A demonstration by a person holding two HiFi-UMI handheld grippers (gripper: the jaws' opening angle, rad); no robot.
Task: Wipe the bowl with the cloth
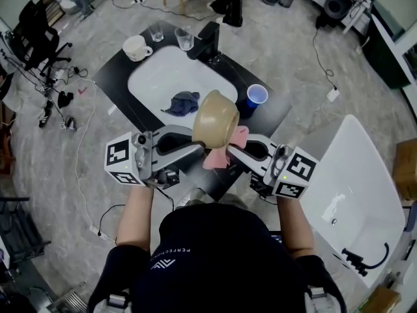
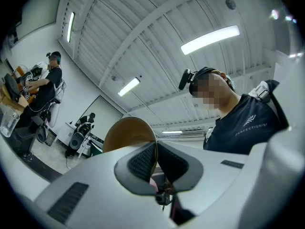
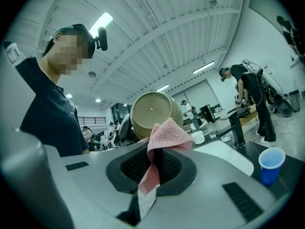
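The left claw (image 2: 156,149) is pinching the rim of the bowl (image 2: 125,133), with its pads pressing on either side of the thin wall. It is holding the bowl in the air, tipped on its side, over the near edge of the bench (image 1: 116,77). The right claw (image 3: 155,159) is pressing its pads together on the pink cloth (image 3: 166,131). A loose fold is sticking up past the tips toward the bowl's underside, which is facing this claw. The fold is lying against or just beside the lower outer wall; no view is settling whether it is touching.

By my reading, the wiping step itself is under way, with the outside of the bowl being worked. The next move is calling for the right claw to bring the fold flat onto the wall and sweep it round. Meanwhile the left claw will be bracing the rim, since a pinch on one edge is giving the bowl room to twist under pressure. The inside is probably needing the bowl turned toward the cloth.

Farther out, a blue rag (image 1: 182,102) is lying in the white sink (image 1: 148,77), and a blue cup (image 1: 256,97) is standing beside it.
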